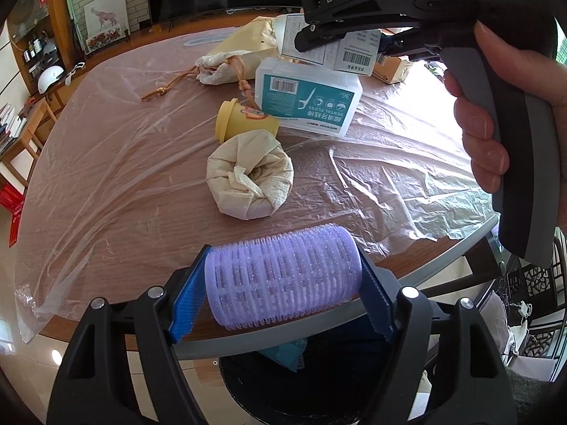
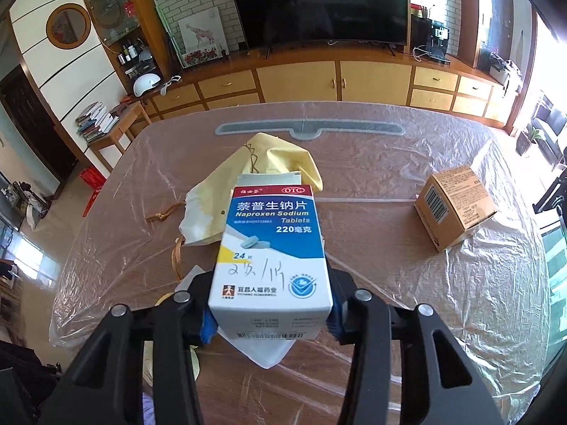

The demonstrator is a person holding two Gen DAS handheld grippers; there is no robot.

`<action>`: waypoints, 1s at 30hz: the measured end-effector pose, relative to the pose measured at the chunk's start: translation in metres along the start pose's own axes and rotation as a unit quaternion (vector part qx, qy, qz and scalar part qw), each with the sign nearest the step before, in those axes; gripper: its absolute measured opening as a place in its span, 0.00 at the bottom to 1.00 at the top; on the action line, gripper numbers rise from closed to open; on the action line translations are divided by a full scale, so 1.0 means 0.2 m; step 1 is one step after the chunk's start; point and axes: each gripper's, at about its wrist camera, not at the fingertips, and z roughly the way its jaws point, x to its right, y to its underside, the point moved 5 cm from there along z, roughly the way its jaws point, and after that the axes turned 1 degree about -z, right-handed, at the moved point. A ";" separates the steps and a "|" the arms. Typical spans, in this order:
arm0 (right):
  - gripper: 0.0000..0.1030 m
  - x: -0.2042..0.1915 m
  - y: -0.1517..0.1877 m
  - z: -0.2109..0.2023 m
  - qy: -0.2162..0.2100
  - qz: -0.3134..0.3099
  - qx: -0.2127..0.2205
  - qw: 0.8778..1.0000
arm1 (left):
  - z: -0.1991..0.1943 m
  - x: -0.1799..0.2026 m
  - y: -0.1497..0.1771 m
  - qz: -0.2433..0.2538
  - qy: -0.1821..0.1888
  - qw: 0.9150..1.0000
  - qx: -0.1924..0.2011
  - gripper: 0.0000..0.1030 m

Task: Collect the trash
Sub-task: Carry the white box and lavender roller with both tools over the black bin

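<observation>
Trash half picked: pill box [image 2: 271,258] held in right gripper [image 2: 271,322] jaws above table [image 2: 407,318]; purple hair roller [image 1: 283,276] squeezed in left gripper [image 1: 283,304] jaws over black bin [image 1: 301,389]. Left on table: floss box [image 1: 310,101], tissue wad [image 1: 250,177], yellow cup [image 1: 244,124], brown box [image 2: 455,205]. Table big, brown, under crinkly clear plastic. Room had TV [image 2: 319,1], wood cupboards [image 2: 319,81].

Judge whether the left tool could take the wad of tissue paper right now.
Probably not as things stand. The path to the tissue wad looks free across the plastic-covered table, but the left tool is clamped on a purple hair roller, so it would have to drop that first.
</observation>
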 end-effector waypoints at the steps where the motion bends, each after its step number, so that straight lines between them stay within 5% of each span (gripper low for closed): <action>1: 0.44 0.00 0.00 -0.01 0.002 -0.002 0.003 1.000 | 0.00 0.00 0.00 0.001 0.002 1.000 0.000 0.74; 30: 0.44 0.13 0.18 -0.36 0.040 -0.006 0.043 0.998 | -0.13 -0.13 -0.06 -0.008 -0.007 0.999 0.045 0.74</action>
